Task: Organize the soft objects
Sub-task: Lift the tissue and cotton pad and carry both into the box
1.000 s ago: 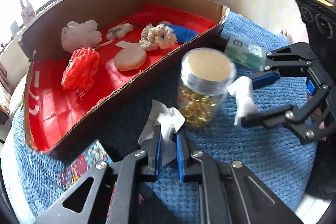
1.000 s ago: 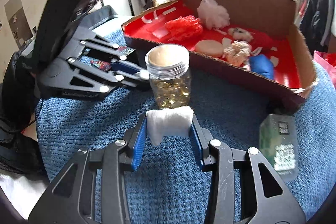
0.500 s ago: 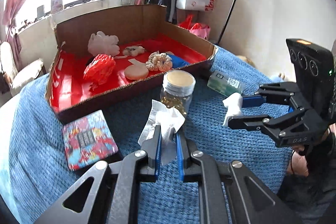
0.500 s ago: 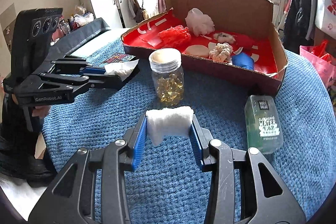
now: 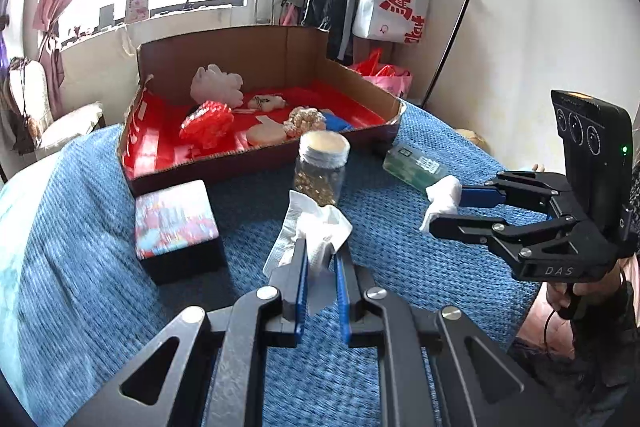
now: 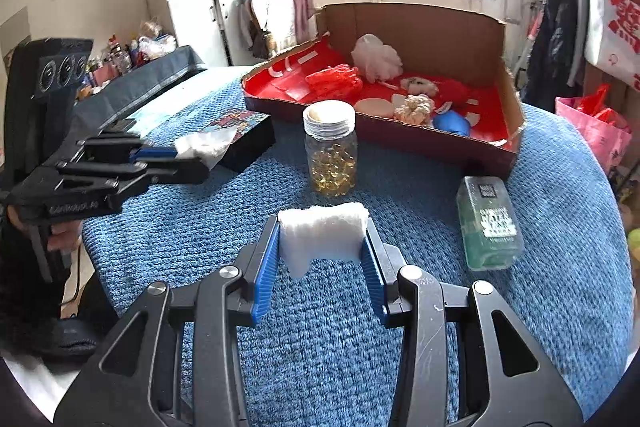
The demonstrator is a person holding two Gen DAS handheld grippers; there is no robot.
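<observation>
- The left gripper (image 5: 321,259) has its jaws nearly together, pinching a crumpled white tissue (image 5: 316,227) above the blue blanket (image 5: 80,227).
- The right gripper (image 6: 322,247) is narrowly set, clamped on a white cotton pad (image 6: 322,233) stretched between its blue pads.
- Just beyond both grippers stands a jar (image 6: 330,151) of golden beads.
- Farther off lies a cardboard box (image 6: 420,27) with a red floor, holding a white puff (image 6: 376,57), a red mesh ball (image 6: 334,81) and other soft things.
- A green bottle (image 6: 488,223) lies at right, a patterned box (image 5: 176,223) at left.
</observation>
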